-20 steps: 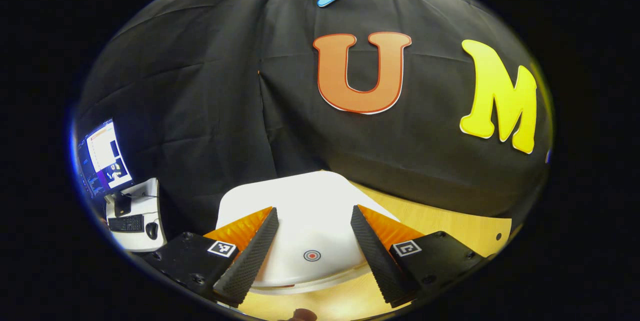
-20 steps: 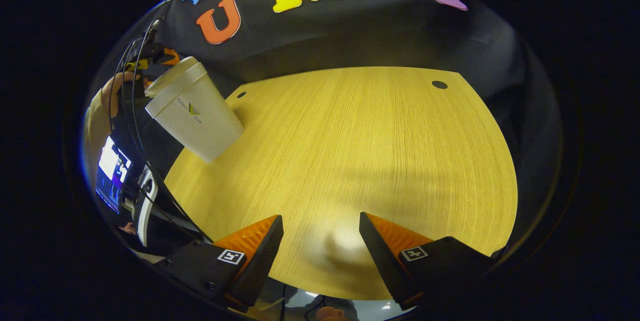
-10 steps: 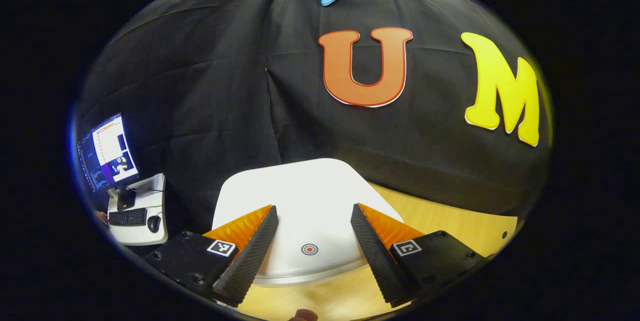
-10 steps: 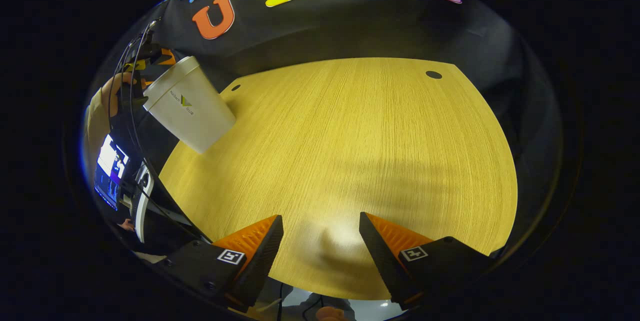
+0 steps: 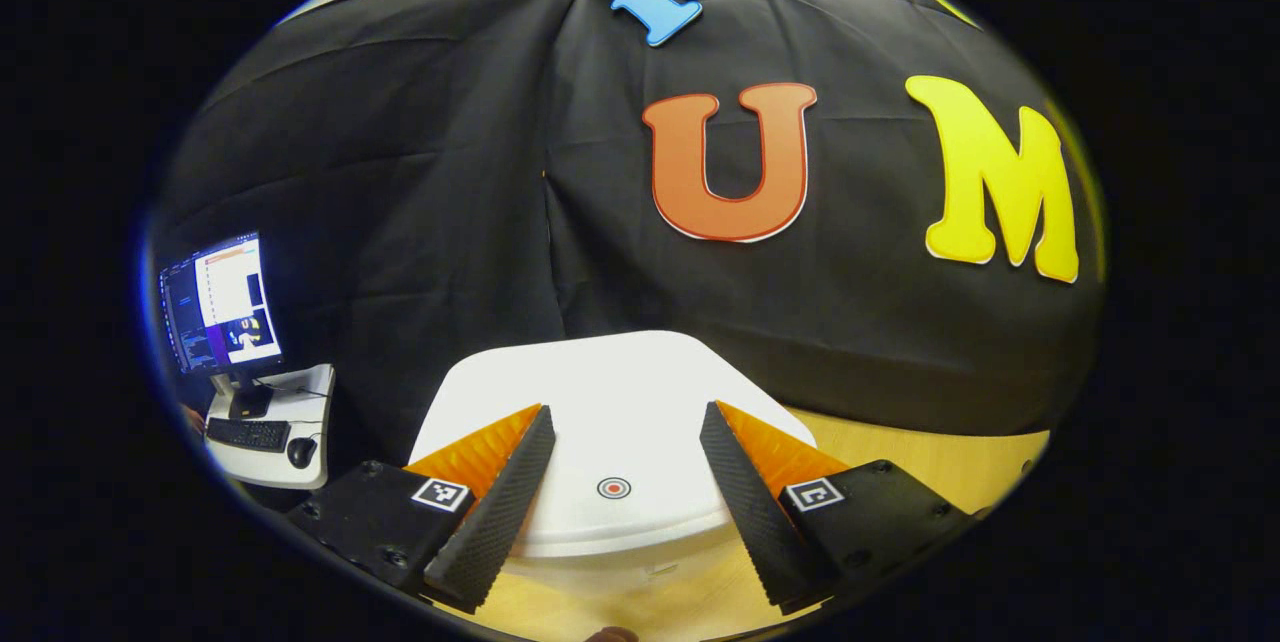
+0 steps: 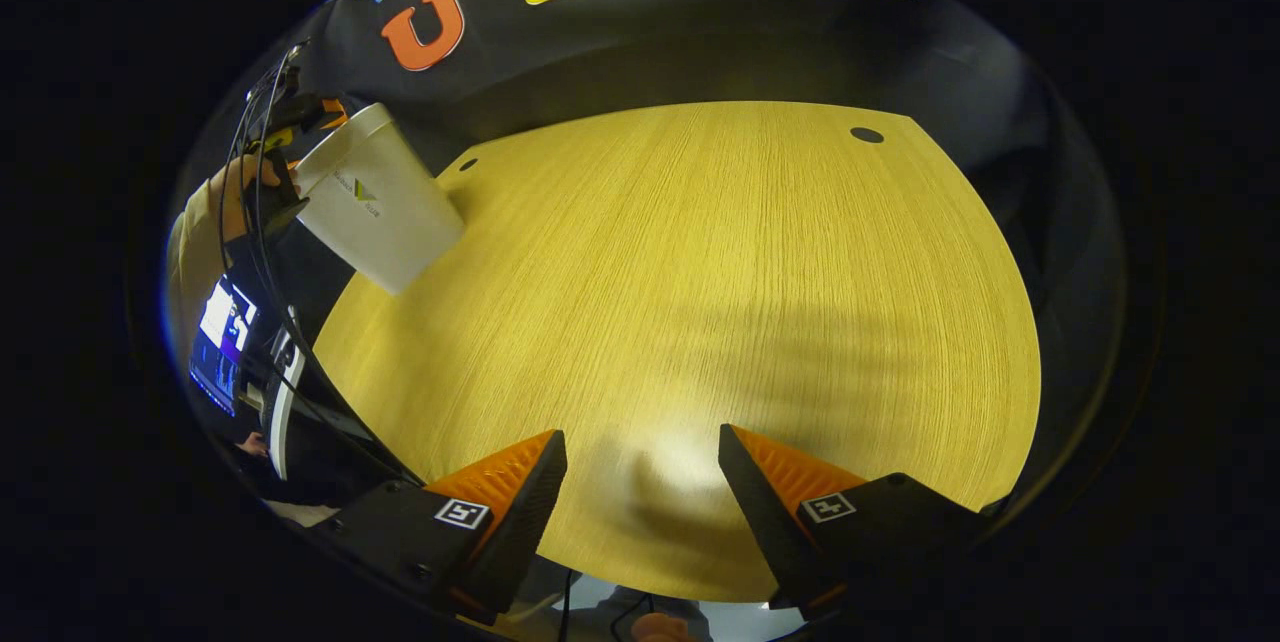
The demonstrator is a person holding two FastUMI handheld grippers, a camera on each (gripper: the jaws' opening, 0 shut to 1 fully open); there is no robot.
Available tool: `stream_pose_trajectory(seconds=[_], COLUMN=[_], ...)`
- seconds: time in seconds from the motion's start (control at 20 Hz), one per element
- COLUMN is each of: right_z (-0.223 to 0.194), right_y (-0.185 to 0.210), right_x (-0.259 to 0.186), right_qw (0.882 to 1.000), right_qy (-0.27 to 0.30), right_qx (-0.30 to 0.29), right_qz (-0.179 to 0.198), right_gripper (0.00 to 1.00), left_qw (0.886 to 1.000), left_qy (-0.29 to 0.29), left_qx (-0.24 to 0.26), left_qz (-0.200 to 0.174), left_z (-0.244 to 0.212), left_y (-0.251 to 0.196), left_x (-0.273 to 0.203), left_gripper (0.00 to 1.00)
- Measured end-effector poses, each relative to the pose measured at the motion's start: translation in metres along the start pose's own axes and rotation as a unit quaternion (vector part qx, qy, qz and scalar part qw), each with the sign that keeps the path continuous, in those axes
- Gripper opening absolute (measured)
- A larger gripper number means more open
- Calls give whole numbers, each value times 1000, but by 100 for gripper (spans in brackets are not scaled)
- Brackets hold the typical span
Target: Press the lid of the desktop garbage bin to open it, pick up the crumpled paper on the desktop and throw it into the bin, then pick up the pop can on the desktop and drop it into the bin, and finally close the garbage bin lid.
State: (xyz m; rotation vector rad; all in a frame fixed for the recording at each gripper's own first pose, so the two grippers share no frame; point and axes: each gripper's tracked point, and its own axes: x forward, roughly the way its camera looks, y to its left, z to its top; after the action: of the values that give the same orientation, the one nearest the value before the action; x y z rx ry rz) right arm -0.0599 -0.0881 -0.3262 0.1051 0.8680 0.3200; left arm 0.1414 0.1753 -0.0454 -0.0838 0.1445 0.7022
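The garbage bin [image 6: 375, 212] was a white tapered tub with its white lid [image 5: 610, 402] down, standing at the far left of the wooden desk [image 6: 700, 302]. A monitor [image 5: 222, 302] glowed at far left. The left gripper [image 5: 620, 512] hung spread over the lid; the right gripper [image 6: 640, 512], also spread, held nothing well apart from the bin.

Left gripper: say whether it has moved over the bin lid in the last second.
Yes. The left gripper has drawn slightly back: the lid's red target mark sits higher between its fingers than before.
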Motion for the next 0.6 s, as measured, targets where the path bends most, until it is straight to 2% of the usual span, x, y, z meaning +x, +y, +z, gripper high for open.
stream_pose_trajectory(seconds=[0.05, 0.2, 0.5, 0.6], right_z=[1, 14, 41, 50], right_y=[1, 6, 3, -2], right_x=[0, -2, -15, -21], right_qw=[1000, 1000, 998, 997], right_qy=[-2, -11, -55, -66], right_qx=[-2, 6, 23, 36], right_qz=[2, 14, 24, 24], right_gripper=[96, 96, 96, 93], left_qw=[1000, 998, 999, 998], left_qy=[-21, -56, -49, -53], left_qx=[8, 3, 0, -15], left_qz=[-2, -11, -24, -20], left_z=[3, 8, 8, 14], left_y=[0, -1, -2, 2], left_x=[-1, -2, -7, -16], left_gripper=[99, 98, 97, 97])
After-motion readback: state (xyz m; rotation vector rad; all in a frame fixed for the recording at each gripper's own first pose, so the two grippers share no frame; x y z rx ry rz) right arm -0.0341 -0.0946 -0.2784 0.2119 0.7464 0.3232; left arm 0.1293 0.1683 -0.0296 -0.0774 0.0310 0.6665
